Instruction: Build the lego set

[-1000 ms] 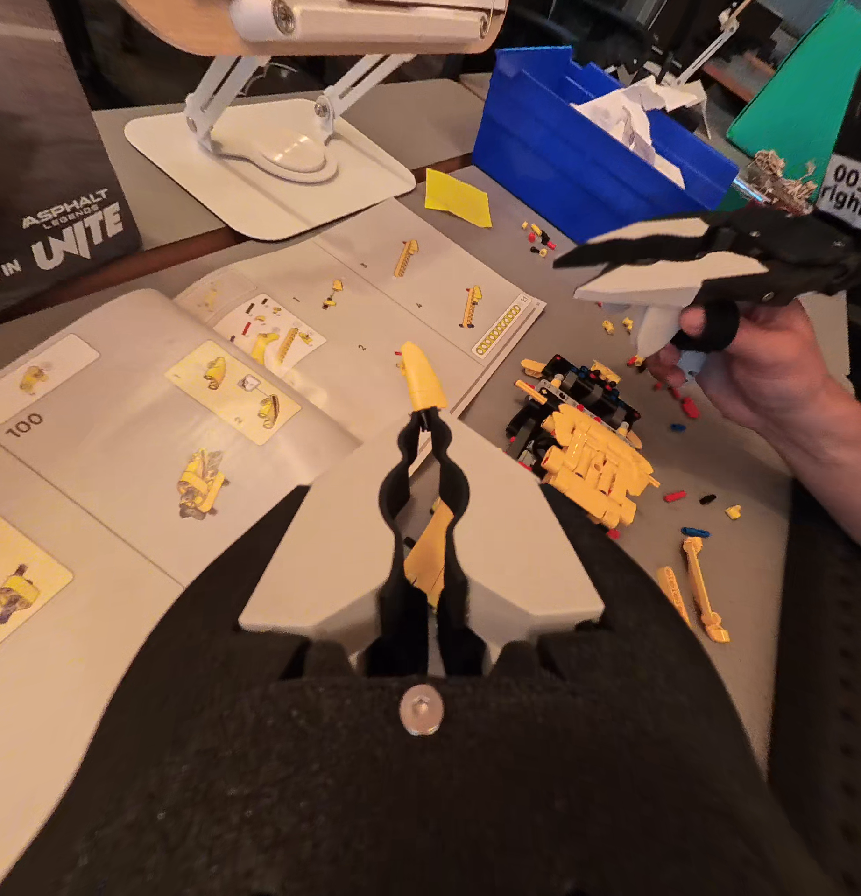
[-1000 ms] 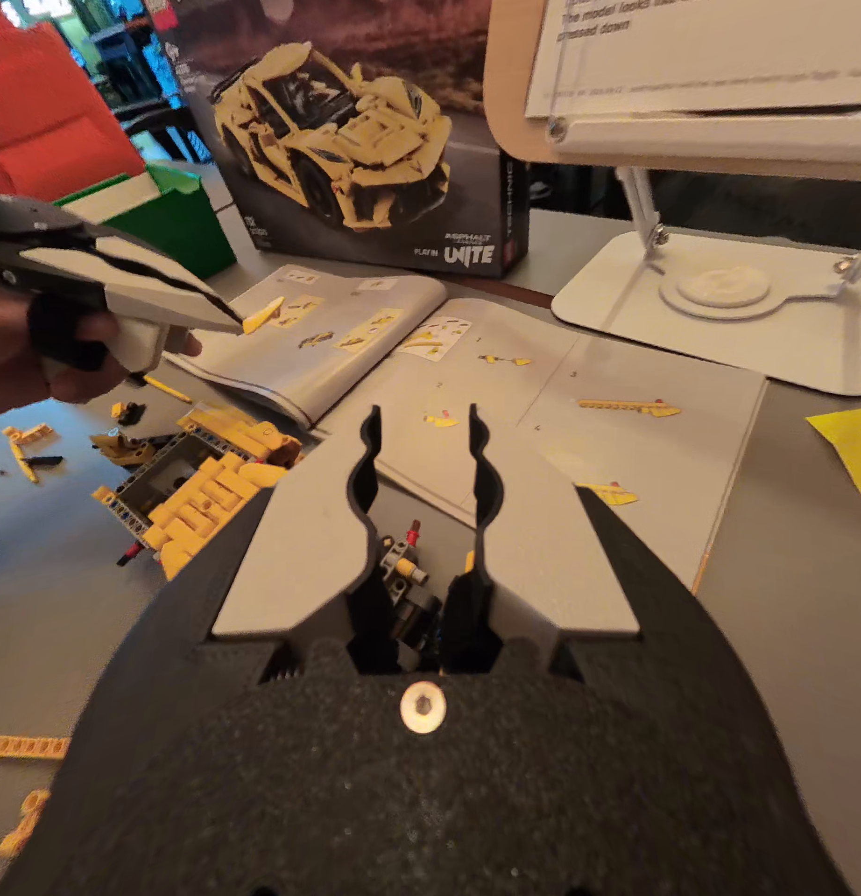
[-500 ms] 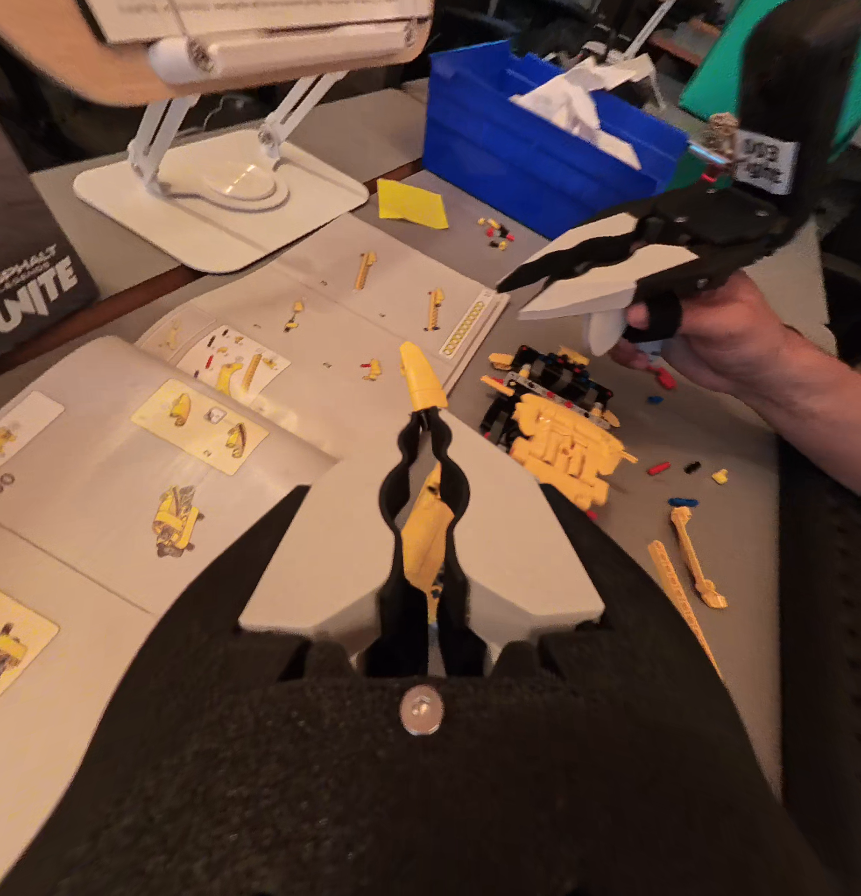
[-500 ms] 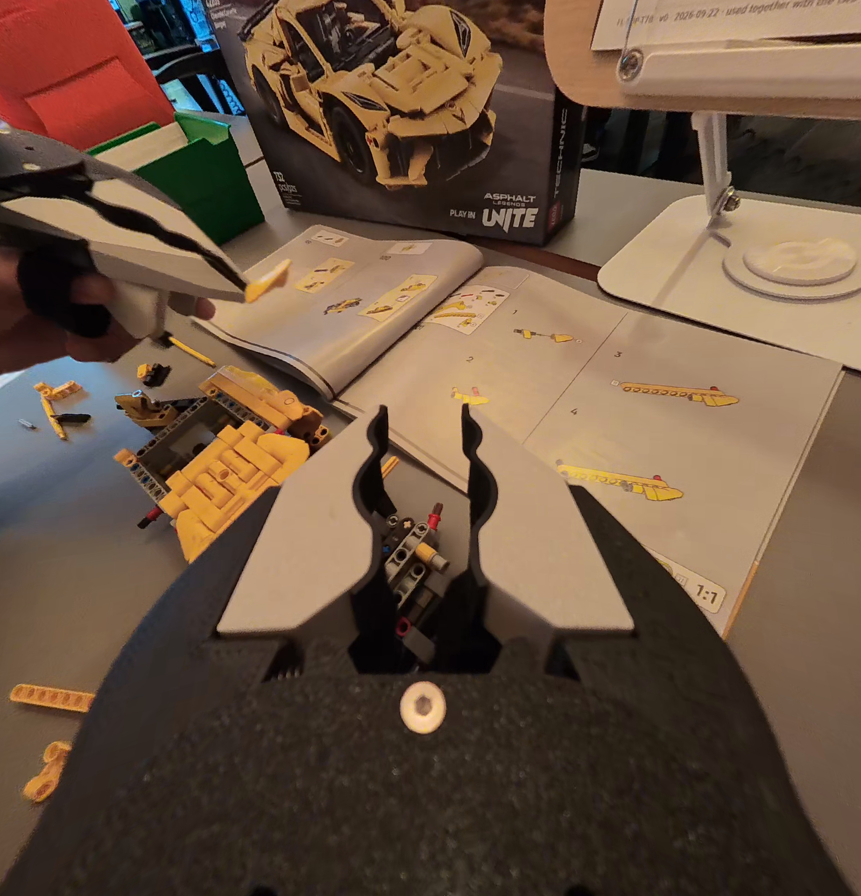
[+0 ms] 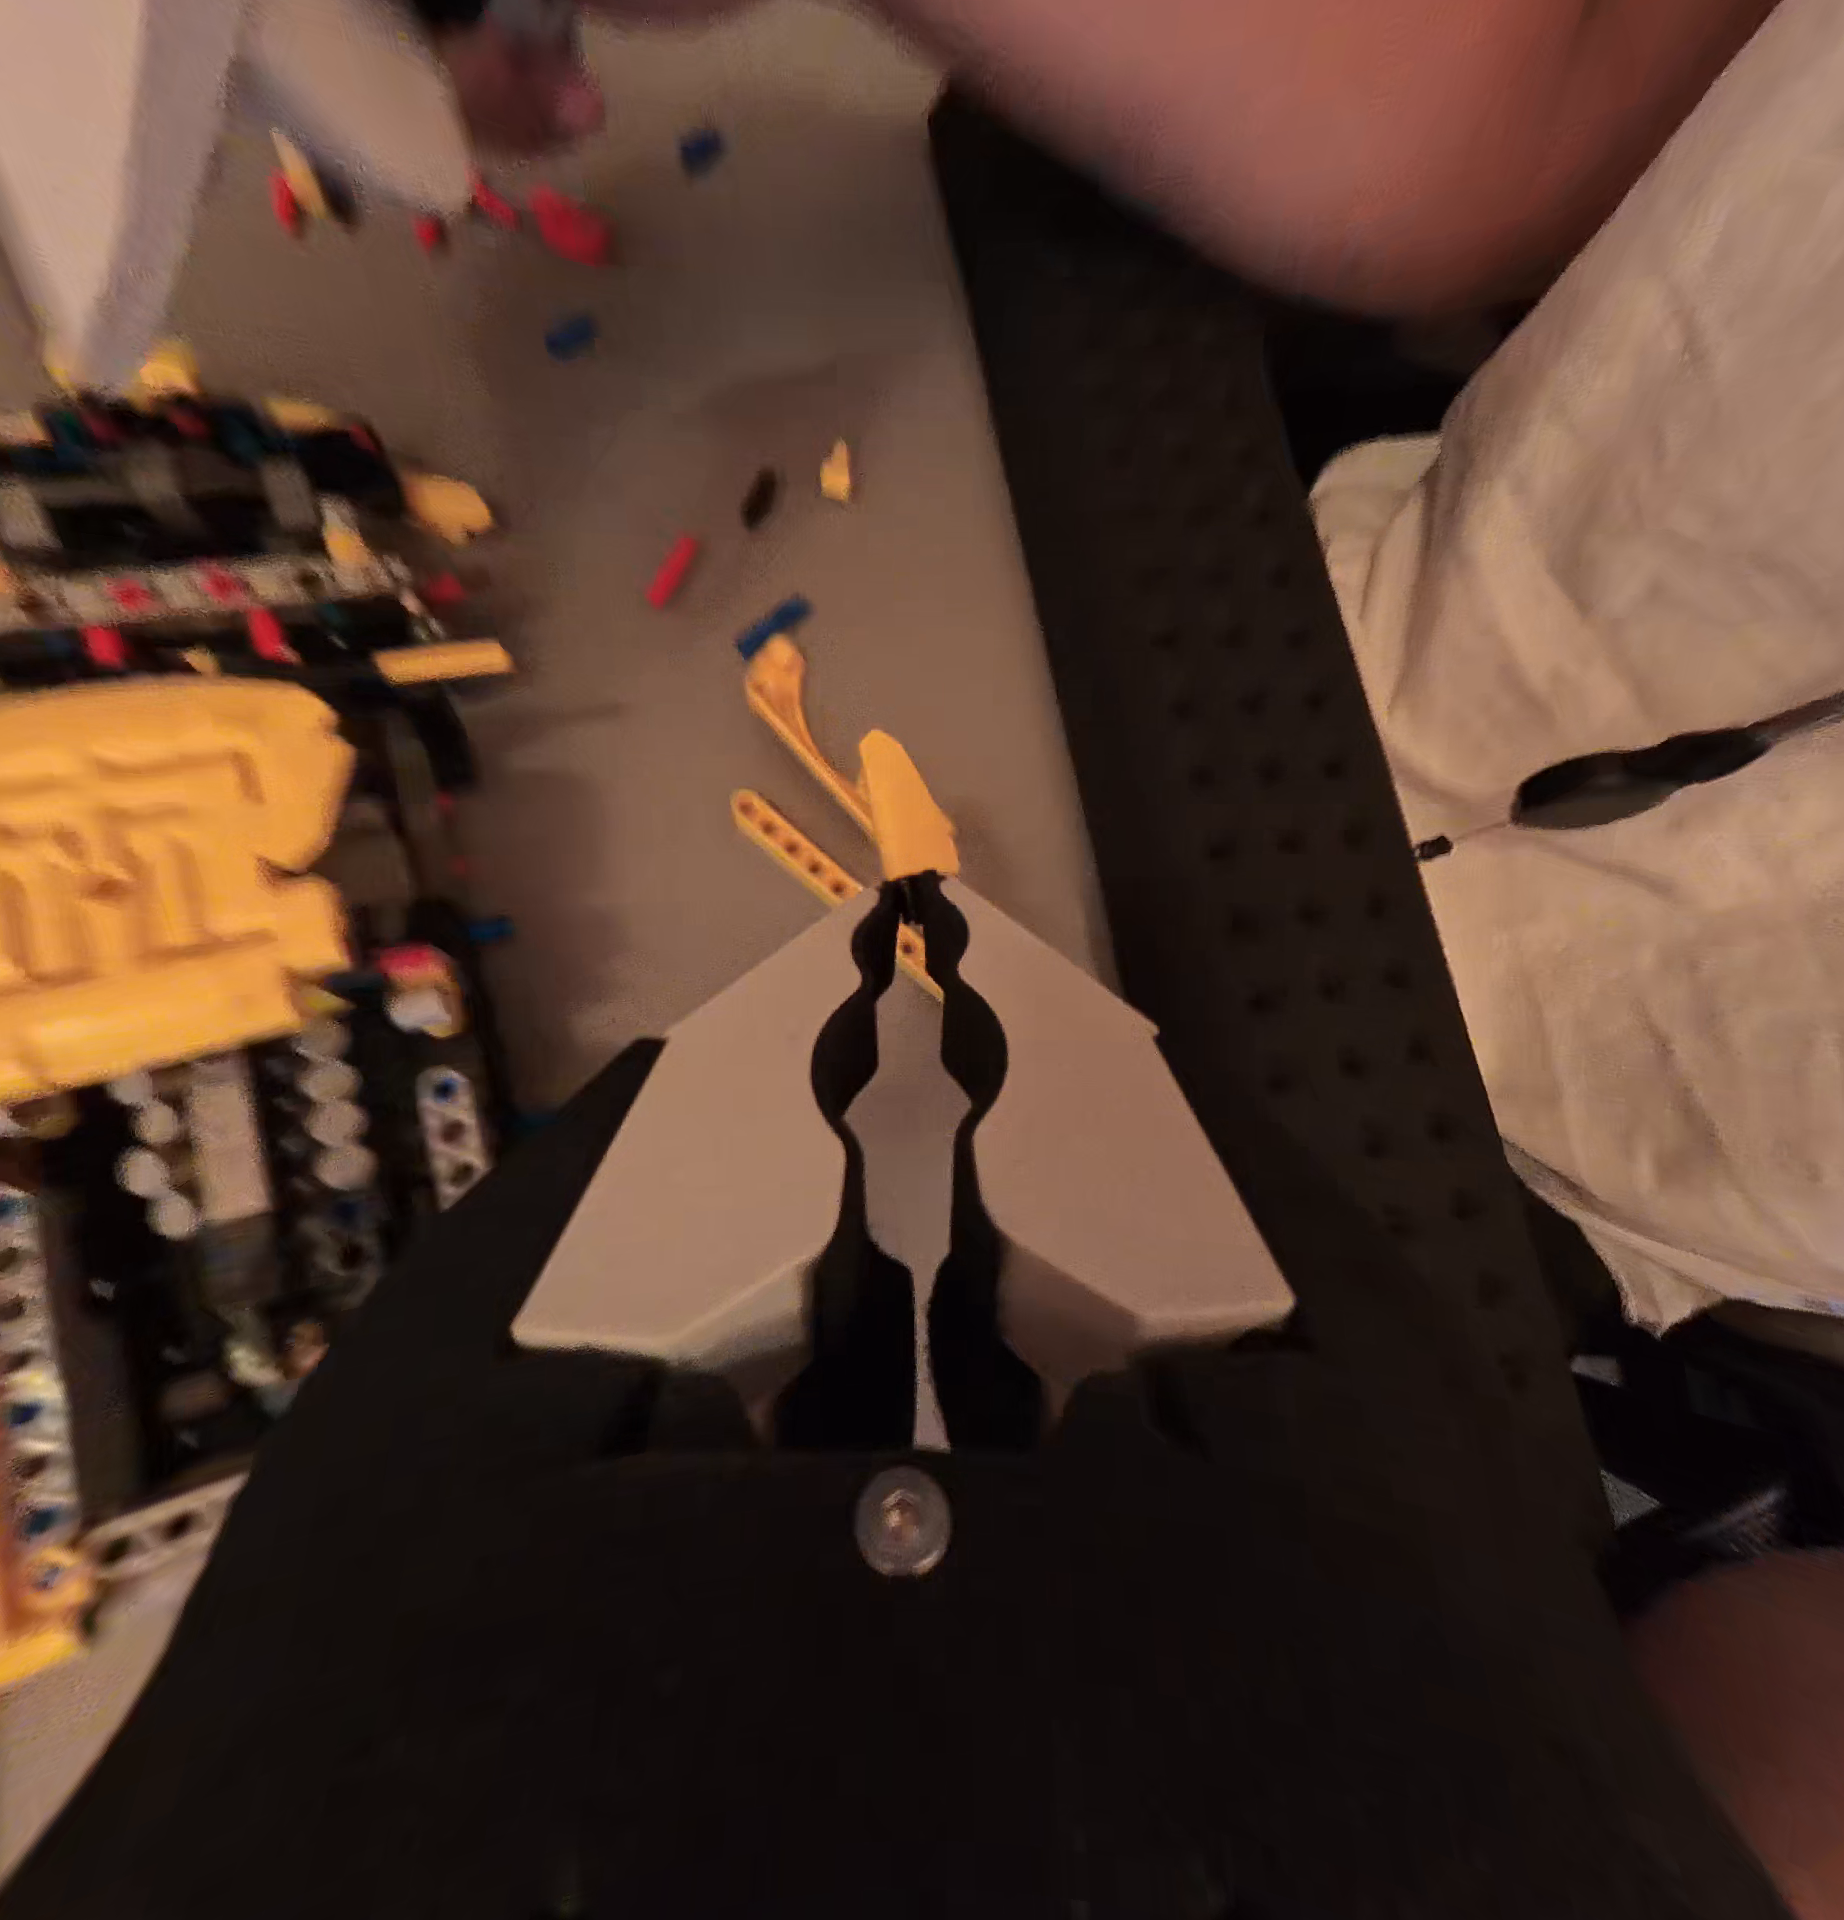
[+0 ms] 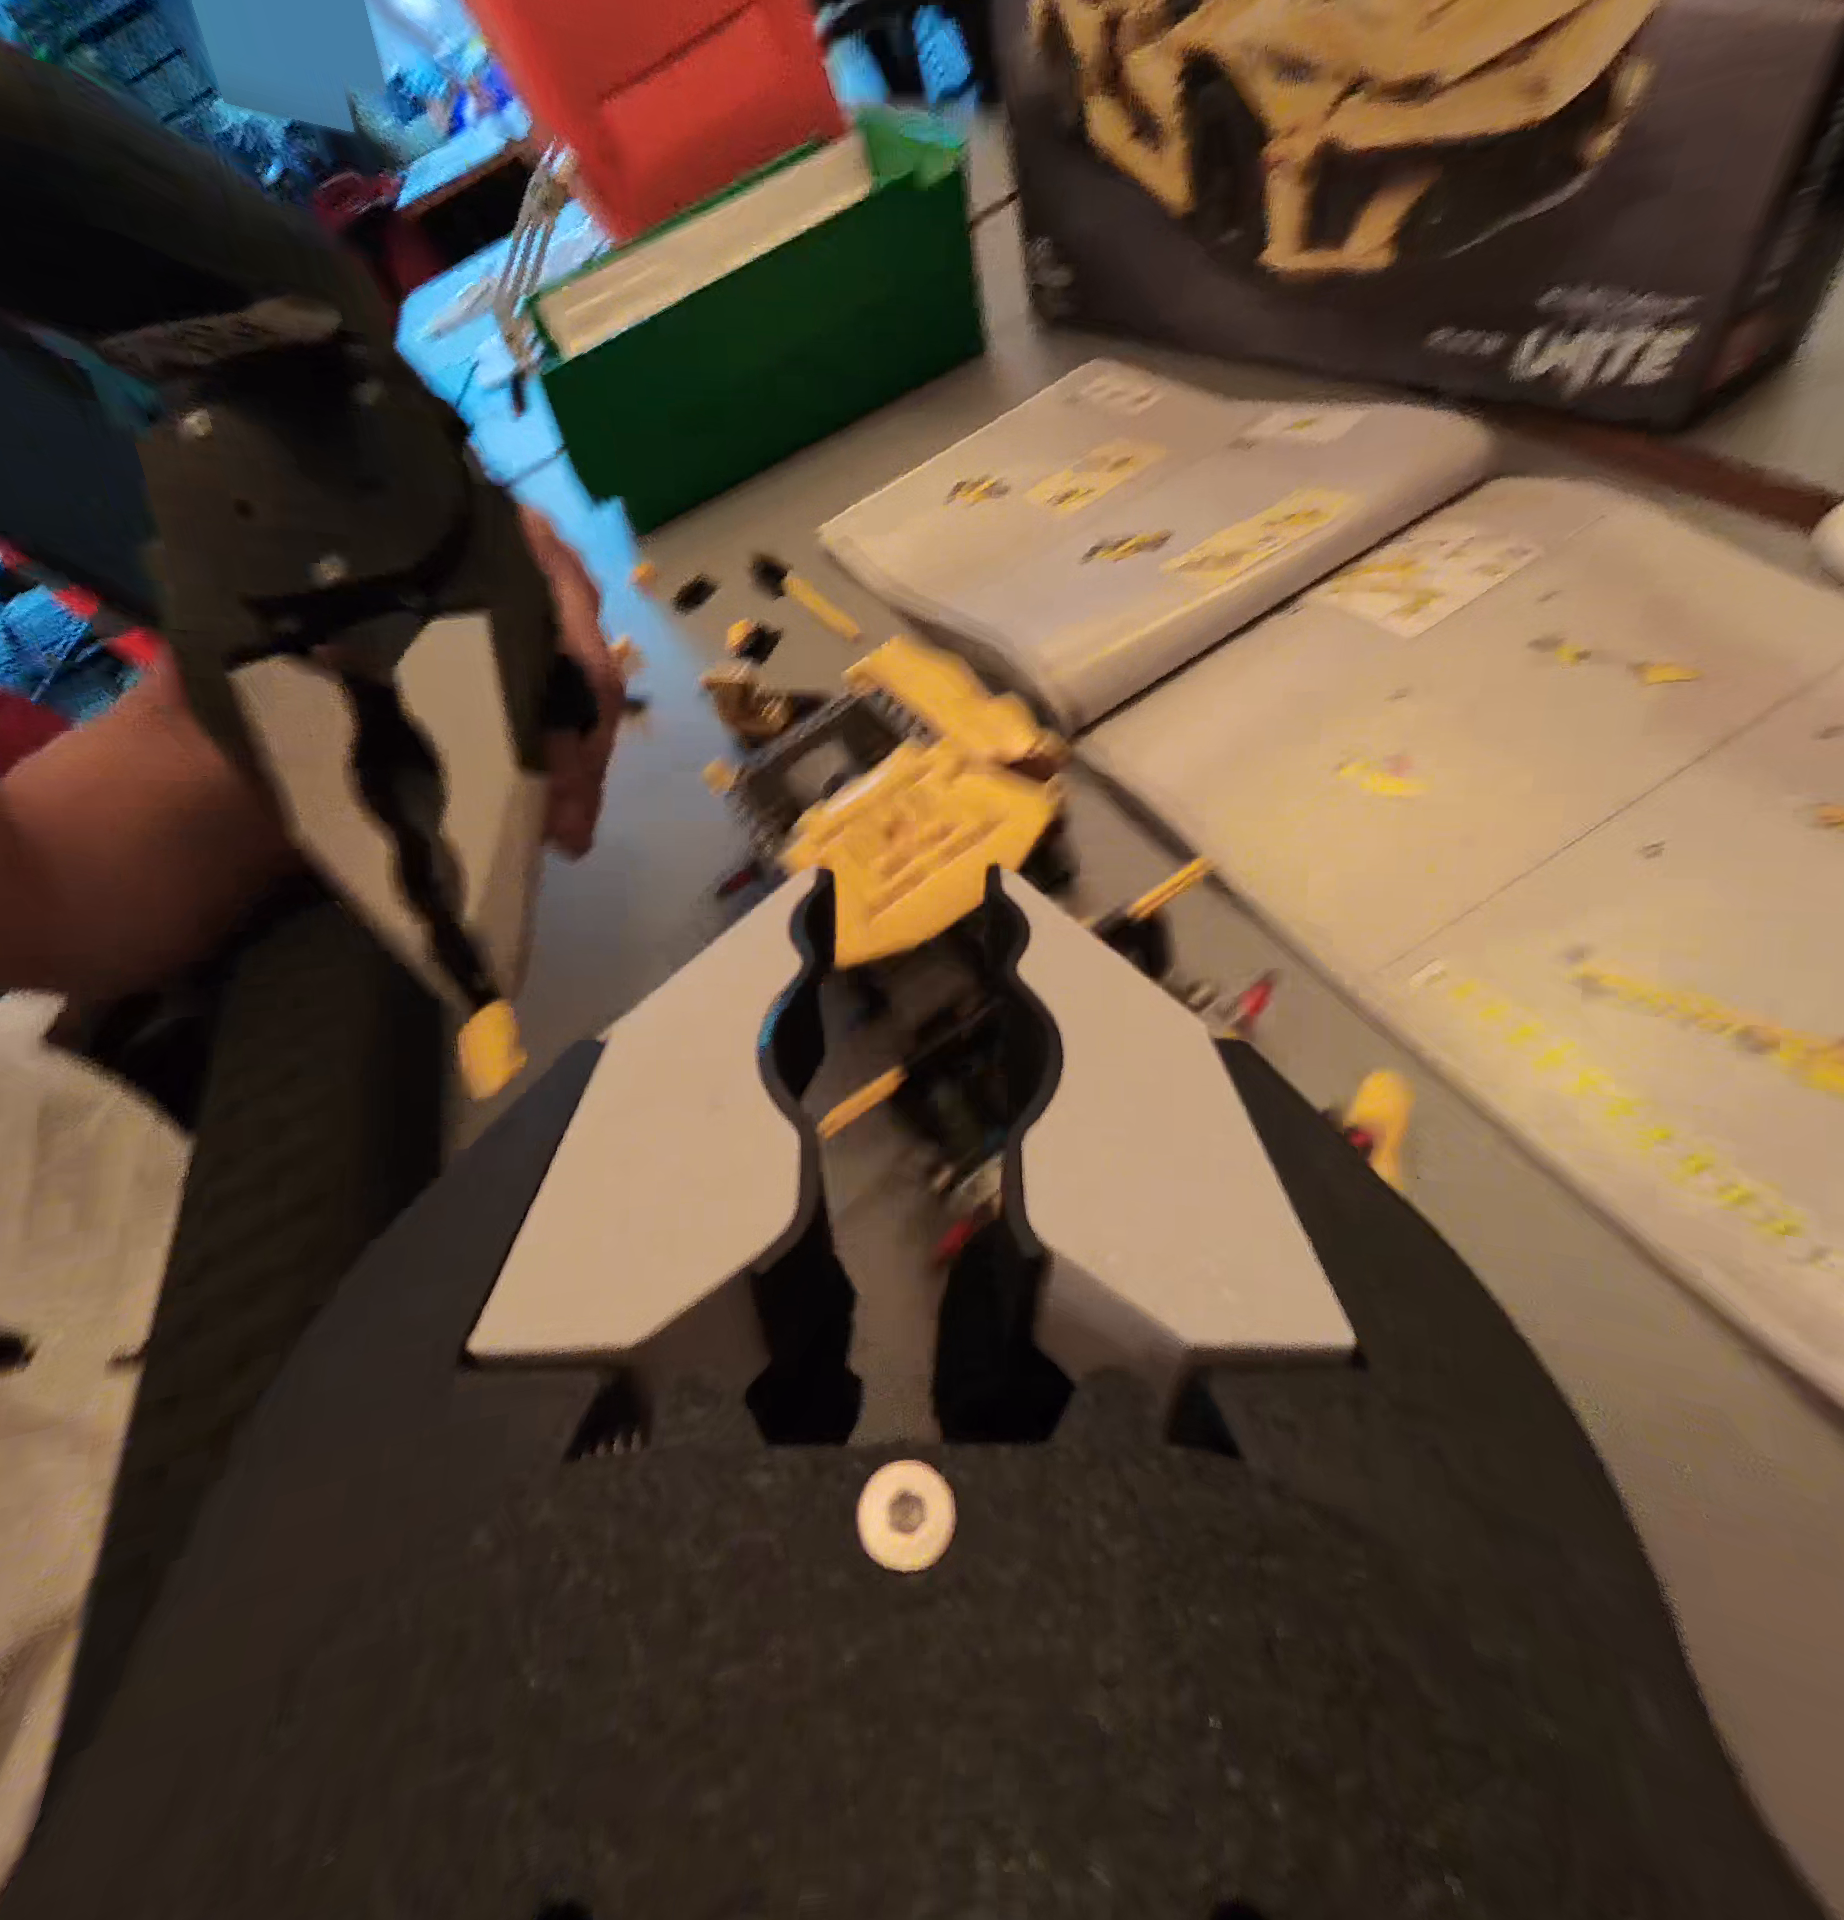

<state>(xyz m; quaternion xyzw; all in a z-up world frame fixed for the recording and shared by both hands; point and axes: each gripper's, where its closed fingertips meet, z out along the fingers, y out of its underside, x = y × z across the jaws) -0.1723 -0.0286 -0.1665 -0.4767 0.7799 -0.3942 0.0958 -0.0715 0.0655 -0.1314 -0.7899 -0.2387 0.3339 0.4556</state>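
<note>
Your left tool (image 5: 910, 896) is clenched on a small yellow panel piece (image 5: 902, 805) held above the desk (image 5: 689, 312) near its front edge, while your right tool (image 6: 905, 894) is released and empty, aimed at the half-built yellow and black car body (image 6: 918, 831). Judging by the loose pieces (image 5: 679, 566) scattered about and the open instruction booklet (image 6: 1157, 530), much of the build remains.

From the right wrist view, the half-built car (image 6: 923, 842) sits on the table (image 6: 1583, 1382) at twelve o'clock. The open booklet (image 6: 1417, 748) lies at two o'clock, the box (image 6: 1437, 177) behind it, the bin (image 6: 783, 343) at eleven, loose pieces (image 6: 731, 587) between.
</note>
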